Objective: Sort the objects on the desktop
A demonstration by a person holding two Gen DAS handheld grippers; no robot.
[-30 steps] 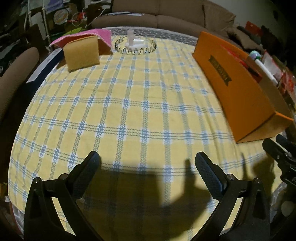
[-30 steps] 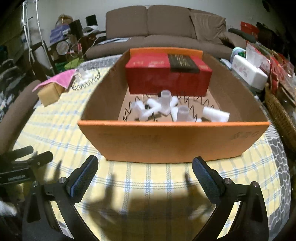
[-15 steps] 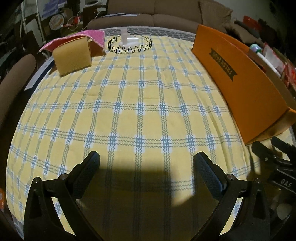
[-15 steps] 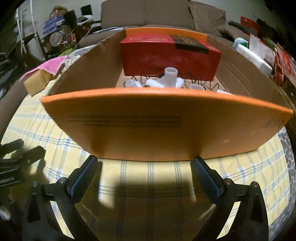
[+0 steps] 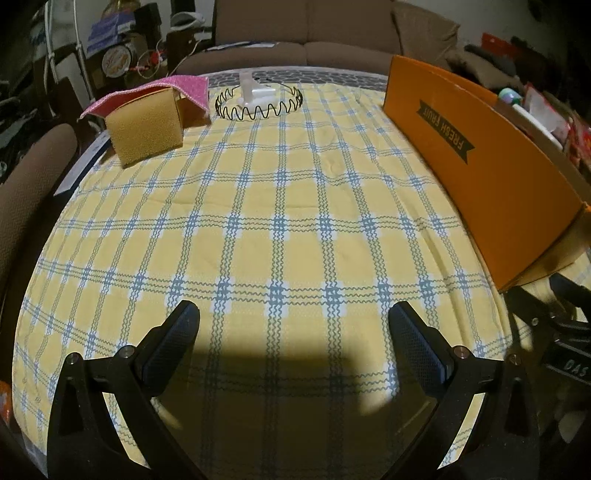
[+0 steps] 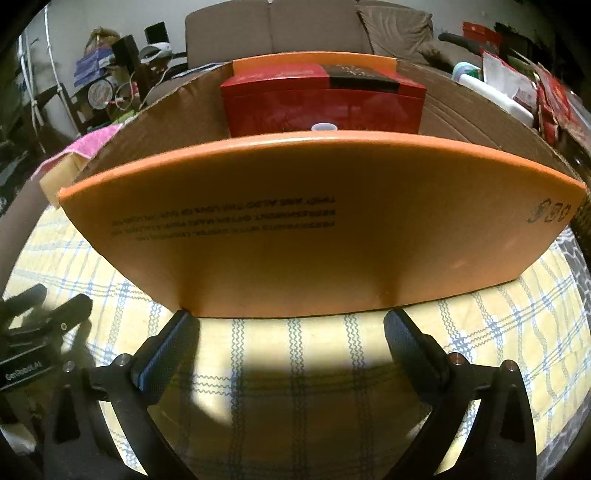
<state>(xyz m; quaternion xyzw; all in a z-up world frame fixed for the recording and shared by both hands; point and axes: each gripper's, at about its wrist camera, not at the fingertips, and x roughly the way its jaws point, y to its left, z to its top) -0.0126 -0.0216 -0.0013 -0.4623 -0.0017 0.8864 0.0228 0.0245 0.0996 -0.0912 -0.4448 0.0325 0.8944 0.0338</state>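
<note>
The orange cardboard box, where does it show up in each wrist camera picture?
Left wrist: the orange cardboard box runs along the right side, its long wall facing the camera.
Right wrist: it fills the centre, its near wall just beyond the open right gripper.
Shared landmark: the pink cloth, far left.

A brown sofa (image 5: 314,33) stands behind the table's yellow checked tablecloth (image 5: 258,221).
</note>
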